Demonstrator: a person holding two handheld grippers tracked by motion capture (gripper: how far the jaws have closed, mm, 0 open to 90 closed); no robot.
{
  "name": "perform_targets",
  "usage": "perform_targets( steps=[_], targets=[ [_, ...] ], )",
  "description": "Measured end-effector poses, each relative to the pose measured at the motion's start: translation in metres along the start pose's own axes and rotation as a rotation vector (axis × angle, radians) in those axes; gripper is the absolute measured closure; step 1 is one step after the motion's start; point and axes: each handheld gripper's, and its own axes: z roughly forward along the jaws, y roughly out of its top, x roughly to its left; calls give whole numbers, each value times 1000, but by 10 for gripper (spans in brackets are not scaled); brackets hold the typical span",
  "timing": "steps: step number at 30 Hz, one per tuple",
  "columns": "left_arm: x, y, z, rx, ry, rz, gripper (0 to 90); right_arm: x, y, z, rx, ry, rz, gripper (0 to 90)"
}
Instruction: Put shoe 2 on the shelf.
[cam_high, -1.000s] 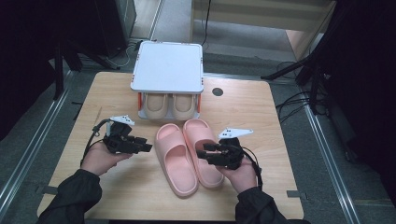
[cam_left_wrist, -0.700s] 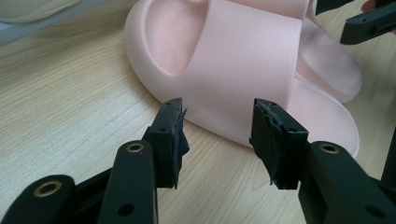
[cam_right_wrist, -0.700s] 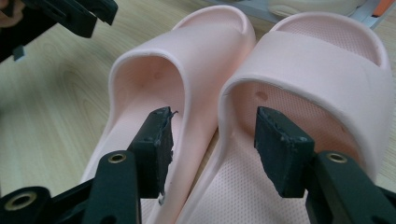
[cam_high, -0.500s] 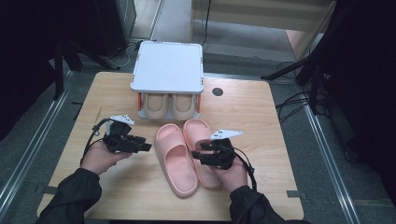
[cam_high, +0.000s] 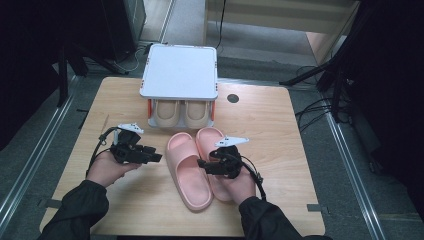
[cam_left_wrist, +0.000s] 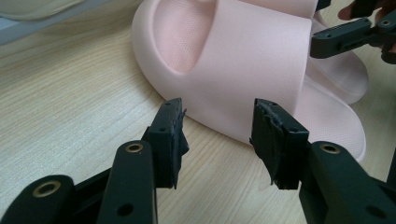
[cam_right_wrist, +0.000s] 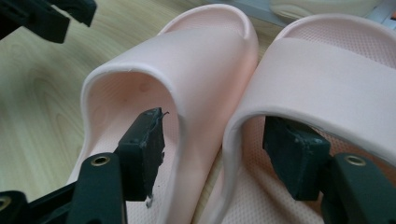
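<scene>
- Right gripper (cam_high: 206, 165) over the heel ends of both pink slippers, fingers spread wide and just been opening, nothing clamped.
- In the right gripper view (cam_right_wrist: 212, 156): one finger (cam_right_wrist: 142, 149) sits inside the left pink slipper (cam_right_wrist: 187, 79) under its strap, other finger (cam_right_wrist: 294, 161) under the strap of the right pink slipper (cam_right_wrist: 336, 88); the two adjoining side walls stand between the fingers, pads not pressing on either.
- Left gripper (cam_high: 152, 156) just left of the left pink slipper (cam_high: 187, 172), pointing at its side, hand resting on the table (cam_high: 280, 130).
- In the left gripper view (cam_left_wrist: 217, 140): fingers (cam_left_wrist: 170, 137) released, empty gap, bare wood between them; slipper's side wall just beyond the tips, near but apart.
- Slippers side by side, touching along their inner edges, toes pointing away from the person; right pink slipper (cam_high: 210, 142) partly under the right hand.
- Beyond the toes: low shoe rack (cam_high: 180, 70) with a white top panel, orange side posts.
- Under that panel: pair of beige slippers (cam_high: 180, 112), side by side, well beyond both sets of fingers.
- Round dark grommet (cam_high: 232, 98) in the table, right of the rack.
</scene>
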Motion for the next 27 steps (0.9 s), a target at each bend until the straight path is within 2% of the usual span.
perform_targets(
  steps=[4, 11, 15, 17, 18, 19, 22, 25, 27],
  targets=[
    [0, -1, 0, 1, 3, 0, 527, 2, 1, 8, 11, -30, 27, 389],
    [2, -1, -1, 2, 9, -2, 528, 5, 4, 17, -3, -93, 39, 379],
    [2, -1, -1, -1, 10, -3, 528, 9, 3, 21, 2, -141, 26, 392],
    [2, -1, 0, -1, 8, -1, 527, 11, 2, 23, 7, -160, 11, 437],
    [2, -1, 0, -1, 9, 0, 526, 11, 2, 24, 6, -154, 12, 490],
    [2, -2, 0, 0, 9, 1, 526, 11, 1, 24, 11, -128, 20, 513],
    [2, -2, -1, -4, 11, -9, 526, 13, 1, 24, 16, -145, 13, 567],
    [4, -3, -2, -6, 12, -9, 526, 11, 1, 21, 11, -155, 13, 674],
    [4, -3, -3, -8, 11, -12, 526, 9, 1, 19, 7, -149, 28, 688]
  ],
)
